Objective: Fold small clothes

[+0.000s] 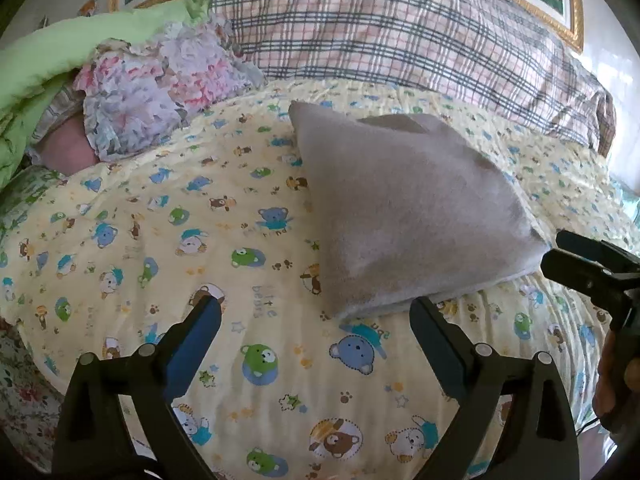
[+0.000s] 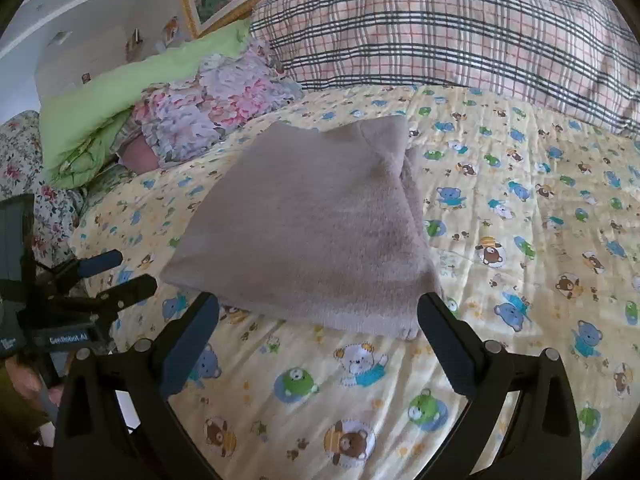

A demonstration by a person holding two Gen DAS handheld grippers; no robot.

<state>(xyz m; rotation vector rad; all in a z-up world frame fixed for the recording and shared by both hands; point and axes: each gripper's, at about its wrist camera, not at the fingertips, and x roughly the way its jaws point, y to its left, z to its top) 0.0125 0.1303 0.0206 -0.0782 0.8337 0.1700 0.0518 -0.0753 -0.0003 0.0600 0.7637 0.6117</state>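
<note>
Both hand-held grippers, left (image 1: 316, 312) & right (image 2: 318, 312), spread wide, empty; folded grey cloth (image 2: 304, 232) hides its inner layers.

A folded grey fleece garment (image 2: 304, 232) is lying on the yellow bear-print bedsheet (image 2: 520, 240). Behind it, a plaid checked pillow (image 2: 440, 28) is sitting at the bed's head, with a crumpled floral cloth (image 2: 208, 120) and a green quilt (image 2: 120, 92) lying to the pillow's left. The left gripper (image 1: 316, 312) and right gripper (image 2: 318, 308) are hovering apart just before the garment's near edge.
</note>
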